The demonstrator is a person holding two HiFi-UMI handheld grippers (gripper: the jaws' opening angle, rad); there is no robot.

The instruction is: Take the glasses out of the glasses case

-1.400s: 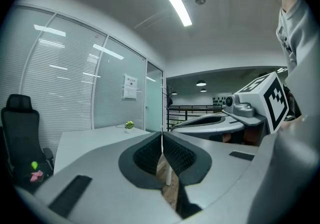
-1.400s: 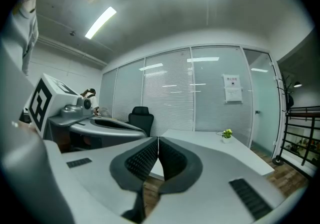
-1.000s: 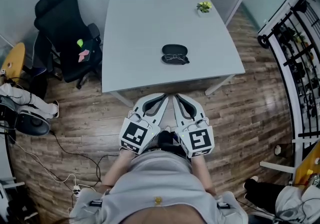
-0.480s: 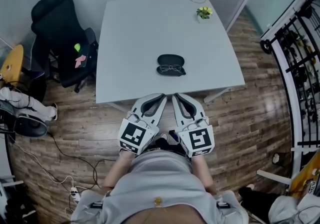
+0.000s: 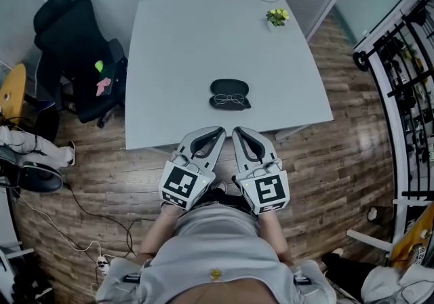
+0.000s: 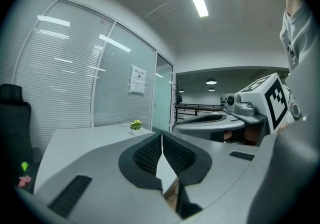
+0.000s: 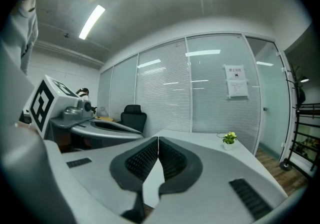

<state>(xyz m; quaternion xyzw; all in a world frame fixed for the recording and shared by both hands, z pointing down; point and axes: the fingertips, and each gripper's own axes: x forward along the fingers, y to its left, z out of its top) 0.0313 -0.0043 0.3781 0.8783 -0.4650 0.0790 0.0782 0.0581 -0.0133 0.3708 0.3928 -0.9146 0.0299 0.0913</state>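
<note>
Plainly left tongs (image 5: 220,131) and right tongs (image 5: 237,131) are closed, empty; glasses (image 5: 229,99) lie in case (image 5: 229,85); notice (image 7: 236,82) illegible

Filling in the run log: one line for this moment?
left gripper: shut, empty | right gripper: shut, empty | glasses: inside open glasses case | glasses case: on table, untouched | phase: before reach

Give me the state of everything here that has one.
glasses case: open, resting on the table.
glasses: lying in the open case.
left gripper: shut, empty, away from the case.
right gripper: shut, empty, away from the case.
</note>
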